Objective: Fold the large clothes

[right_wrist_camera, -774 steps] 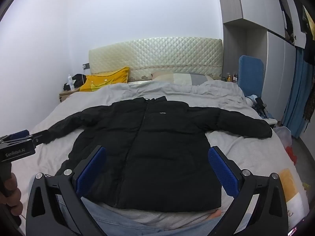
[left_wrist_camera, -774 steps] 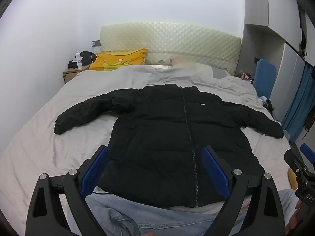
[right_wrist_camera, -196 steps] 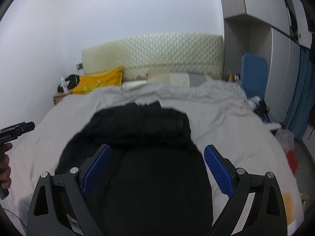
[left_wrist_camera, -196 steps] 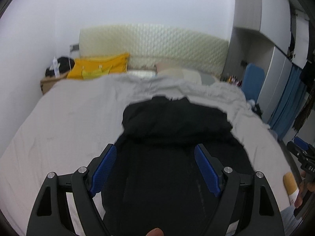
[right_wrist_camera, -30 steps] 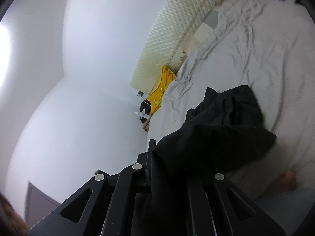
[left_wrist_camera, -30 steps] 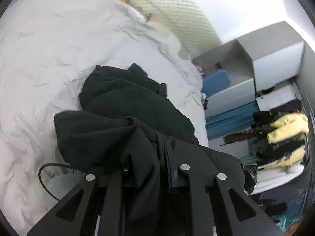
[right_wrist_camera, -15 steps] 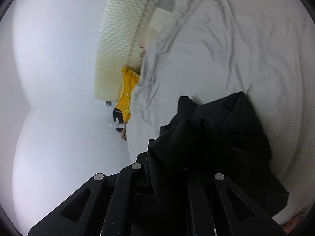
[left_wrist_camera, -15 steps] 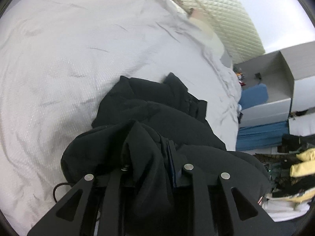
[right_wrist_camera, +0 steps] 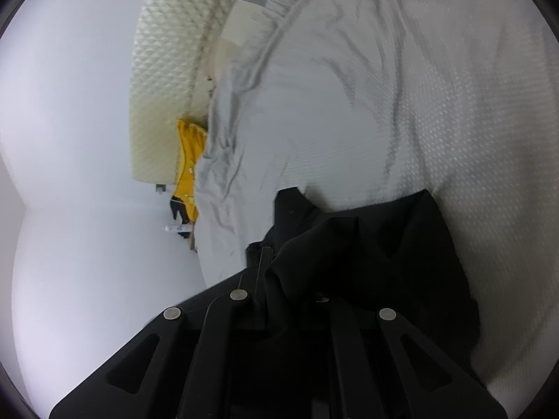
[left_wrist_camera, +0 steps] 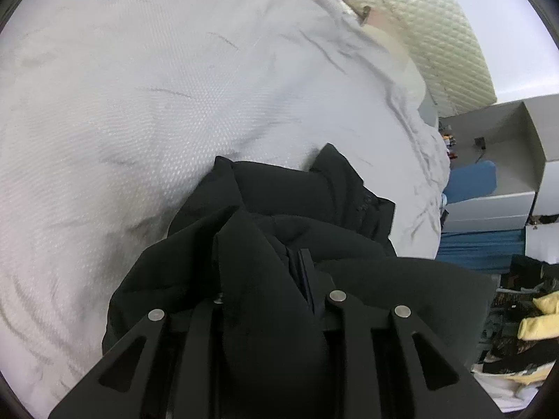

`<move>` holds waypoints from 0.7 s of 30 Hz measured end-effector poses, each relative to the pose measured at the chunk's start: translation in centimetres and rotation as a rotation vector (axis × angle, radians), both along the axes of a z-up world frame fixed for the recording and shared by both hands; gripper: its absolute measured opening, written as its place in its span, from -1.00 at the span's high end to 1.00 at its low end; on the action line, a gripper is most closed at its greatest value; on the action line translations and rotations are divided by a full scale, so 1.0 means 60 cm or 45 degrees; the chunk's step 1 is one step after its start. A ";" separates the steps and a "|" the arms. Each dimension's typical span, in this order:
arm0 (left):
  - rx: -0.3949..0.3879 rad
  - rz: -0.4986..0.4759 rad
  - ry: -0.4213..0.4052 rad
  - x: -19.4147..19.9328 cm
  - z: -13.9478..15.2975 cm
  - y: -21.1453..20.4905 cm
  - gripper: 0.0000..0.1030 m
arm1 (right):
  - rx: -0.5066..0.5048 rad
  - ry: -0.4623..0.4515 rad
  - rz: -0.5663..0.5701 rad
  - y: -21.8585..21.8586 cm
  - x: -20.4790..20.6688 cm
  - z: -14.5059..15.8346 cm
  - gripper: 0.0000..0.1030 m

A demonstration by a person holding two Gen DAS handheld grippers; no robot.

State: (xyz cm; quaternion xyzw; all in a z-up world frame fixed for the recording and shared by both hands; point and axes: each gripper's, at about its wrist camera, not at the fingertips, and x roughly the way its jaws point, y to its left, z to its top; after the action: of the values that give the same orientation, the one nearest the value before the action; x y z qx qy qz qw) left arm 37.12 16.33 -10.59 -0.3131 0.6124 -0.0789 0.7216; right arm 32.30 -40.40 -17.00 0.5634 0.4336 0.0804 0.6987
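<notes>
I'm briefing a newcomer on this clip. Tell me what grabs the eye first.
The black jacket dominates, bunched low in both views and clamped in the left gripper and right gripper. Behind it spreads the pale grey bedsheet, with a yellow pillow by the quilted headboard.

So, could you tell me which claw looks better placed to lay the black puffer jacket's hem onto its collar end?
Neither, probably: left claw and right claw both grip the black puffer jacket above the grey bedsheet.
</notes>
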 end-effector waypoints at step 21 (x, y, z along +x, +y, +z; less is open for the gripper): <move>-0.269 0.027 -0.096 -0.088 0.018 0.083 0.43 | 0.149 -0.161 0.012 -0.046 -0.040 0.024 0.06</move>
State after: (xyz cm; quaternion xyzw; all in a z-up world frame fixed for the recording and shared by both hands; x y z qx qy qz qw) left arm 31.87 21.28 -9.50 -0.3906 0.5697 -0.1471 0.7080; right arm 29.93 -43.14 -15.56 0.5950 0.3858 0.1442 0.6902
